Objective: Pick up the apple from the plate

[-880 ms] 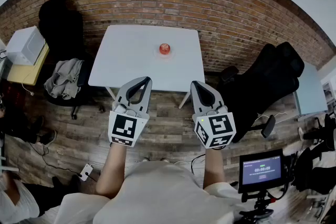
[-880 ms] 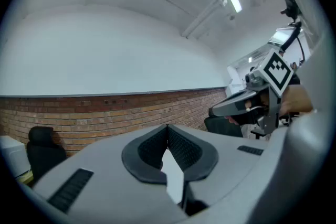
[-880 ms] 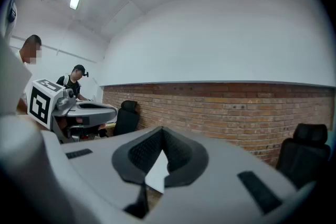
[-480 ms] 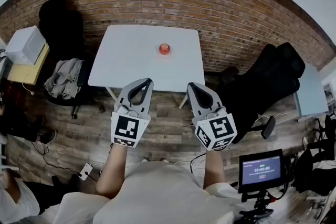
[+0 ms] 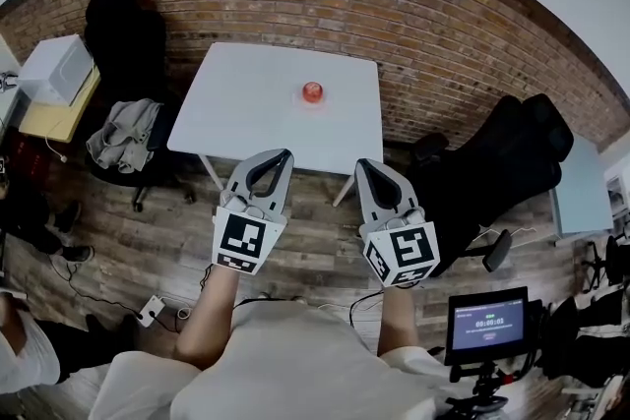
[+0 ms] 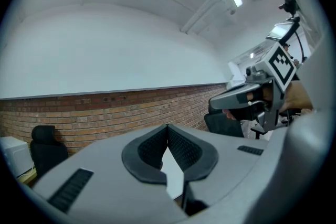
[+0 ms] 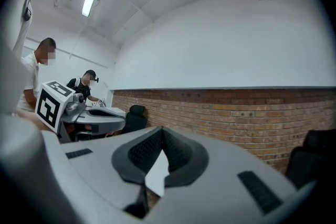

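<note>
In the head view a red apple point(image 5: 313, 92) sits on a small pale plate point(image 5: 313, 102) toward the far right part of a white table point(image 5: 246, 113). My left gripper point(image 5: 282, 155) and right gripper point(image 5: 363, 165) are held side by side, level, short of the table's near edge and well apart from the apple. Both are shut with nothing between the jaws. In the left gripper view the ribbed pads point(image 6: 181, 147) meet at the tip of the left gripper point(image 6: 168, 126). The right gripper view shows the right gripper point(image 7: 161, 129) likewise closed. Neither gripper view shows the apple.
A brick wall point(image 5: 325, 5) runs behind the table. A black office chair point(image 5: 497, 157) stands at the right. At the left are a chair draped with grey cloth point(image 5: 123, 143) and a white box point(image 5: 54, 69). A small screen on a stand point(image 5: 487, 322) is at the lower right.
The head view has shifted a little, so table and apple sit slightly further right in the frame. Both grippers stay shut, side by side, in much the same place.
</note>
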`<state>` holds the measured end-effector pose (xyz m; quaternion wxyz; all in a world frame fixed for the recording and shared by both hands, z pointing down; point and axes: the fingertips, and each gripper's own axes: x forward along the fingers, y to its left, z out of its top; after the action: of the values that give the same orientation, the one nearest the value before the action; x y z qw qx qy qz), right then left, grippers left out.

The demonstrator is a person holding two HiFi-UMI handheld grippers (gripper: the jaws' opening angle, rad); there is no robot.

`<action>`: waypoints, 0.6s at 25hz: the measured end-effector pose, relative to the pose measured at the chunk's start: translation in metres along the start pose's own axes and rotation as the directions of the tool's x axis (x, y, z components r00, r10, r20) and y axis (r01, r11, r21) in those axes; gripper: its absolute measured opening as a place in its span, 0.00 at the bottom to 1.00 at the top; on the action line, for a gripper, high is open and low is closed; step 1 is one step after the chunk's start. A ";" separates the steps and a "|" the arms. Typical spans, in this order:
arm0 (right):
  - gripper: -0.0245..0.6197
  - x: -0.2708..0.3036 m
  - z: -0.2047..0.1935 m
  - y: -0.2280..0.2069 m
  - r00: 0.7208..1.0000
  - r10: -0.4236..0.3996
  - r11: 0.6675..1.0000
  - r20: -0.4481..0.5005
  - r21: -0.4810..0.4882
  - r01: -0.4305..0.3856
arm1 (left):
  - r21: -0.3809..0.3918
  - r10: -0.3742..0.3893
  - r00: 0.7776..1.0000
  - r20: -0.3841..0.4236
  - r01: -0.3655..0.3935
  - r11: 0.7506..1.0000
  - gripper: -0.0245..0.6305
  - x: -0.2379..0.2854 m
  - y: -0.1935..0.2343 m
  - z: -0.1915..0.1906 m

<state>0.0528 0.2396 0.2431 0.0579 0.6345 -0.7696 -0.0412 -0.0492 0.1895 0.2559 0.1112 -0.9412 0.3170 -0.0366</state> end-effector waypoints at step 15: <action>0.04 -0.028 -0.012 -0.013 0.997 0.074 0.993 -0.014 0.088 -0.072 | -0.037 0.023 0.999 -0.027 -0.024 0.999 0.05 0.000 -0.044 0.006</action>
<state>0.0726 0.2649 0.2516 0.0380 0.6082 -0.7929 0.0002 -0.0222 0.2250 0.2606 0.0899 -0.9388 0.3299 -0.0419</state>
